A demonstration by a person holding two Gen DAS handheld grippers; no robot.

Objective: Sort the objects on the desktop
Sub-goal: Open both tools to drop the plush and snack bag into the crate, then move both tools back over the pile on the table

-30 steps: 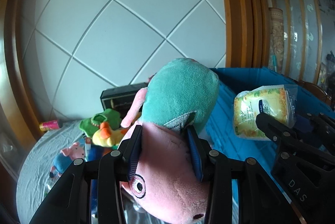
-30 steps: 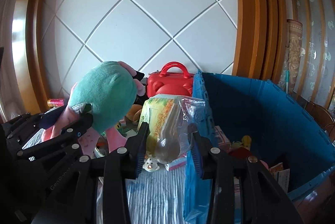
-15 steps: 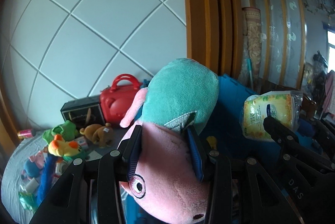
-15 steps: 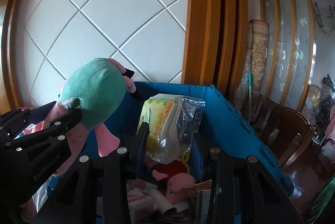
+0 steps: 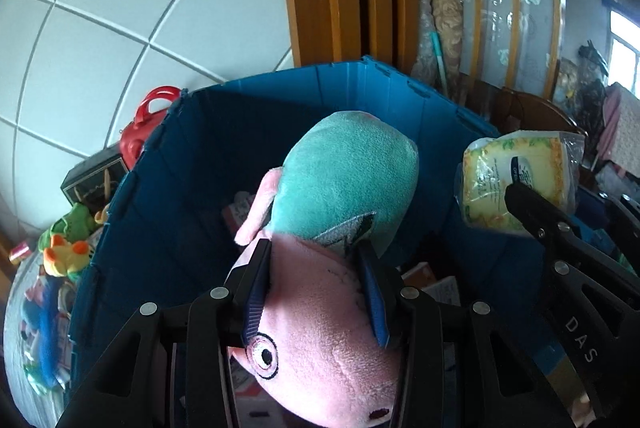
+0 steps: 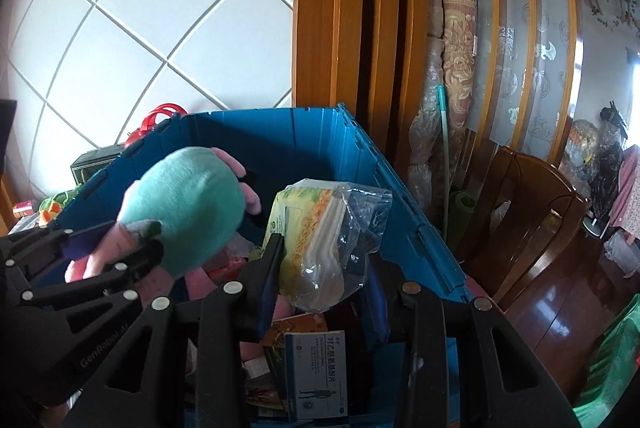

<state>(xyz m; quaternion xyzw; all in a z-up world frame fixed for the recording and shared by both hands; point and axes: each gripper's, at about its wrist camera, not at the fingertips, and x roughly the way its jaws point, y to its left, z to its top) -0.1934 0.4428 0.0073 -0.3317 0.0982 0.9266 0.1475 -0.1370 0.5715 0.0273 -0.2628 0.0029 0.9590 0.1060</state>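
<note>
Your left gripper (image 5: pixel 316 292) is clamped on the pig plush (image 5: pixel 344 187), its blue pads pressing the pink head where it meets the teal body. In the left wrist view the plush's long axis runs from 6 o'clock to 12 o'clock: the snout and one stitched eye lie nearest the lens, and the teal body points away, over the open blue crate (image 5: pixel 192 163). The lower edge of the head is cut off by the frame.

Your right gripper (image 6: pixel 324 280) is closed on the clear bag (image 6: pixel 332 228), pinching its lower part. The bag stands roughly upright, with a yellow printed packet inside, its crumpled clear top toward 1 o'clock. It hangs above the crate interior. The packet's print is too small to read.

Inside the crate, at 6 o'clock in the right wrist view, lies a white-and-blue medicine box (image 6: pixel 316 376) among cartons and a pink toy, mostly hidden behind the gripper frames.

At 9 o'clock in the left wrist view, outside the crate, a red case (image 5: pixel 140 131), a dark box (image 5: pixel 96 175) and small soft toys (image 5: pixel 66 248) sit blurred at the fisheye edge.
</note>
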